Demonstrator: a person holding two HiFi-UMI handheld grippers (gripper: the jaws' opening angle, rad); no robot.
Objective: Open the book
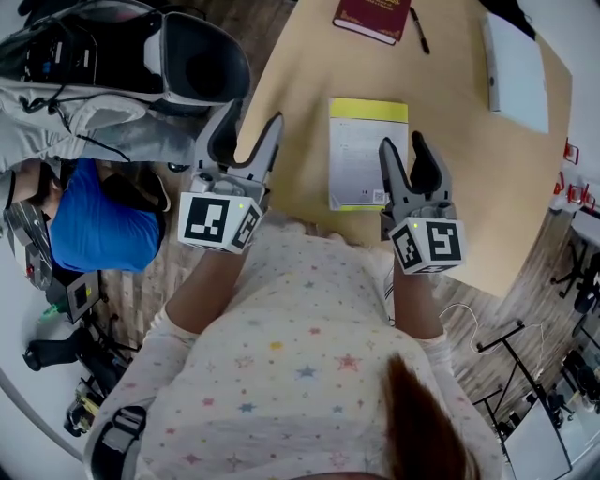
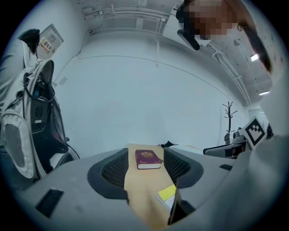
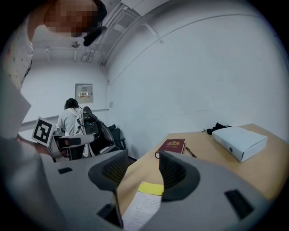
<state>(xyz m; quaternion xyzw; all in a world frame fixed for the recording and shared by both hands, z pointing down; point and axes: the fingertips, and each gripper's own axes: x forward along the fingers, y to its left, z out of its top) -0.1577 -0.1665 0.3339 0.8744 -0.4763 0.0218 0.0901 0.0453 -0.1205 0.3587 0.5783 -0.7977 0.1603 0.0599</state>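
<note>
Lying well beyond parted jaws: book (image 1: 373, 19)

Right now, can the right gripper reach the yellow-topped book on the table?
Probably yes. The right gripper is open and empty at the right edge of the book, with nothing between them.

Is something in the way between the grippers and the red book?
For the left gripper, only bare table. For the right gripper, a flat yellow-topped booklet lies on the way to the red book.
</note>
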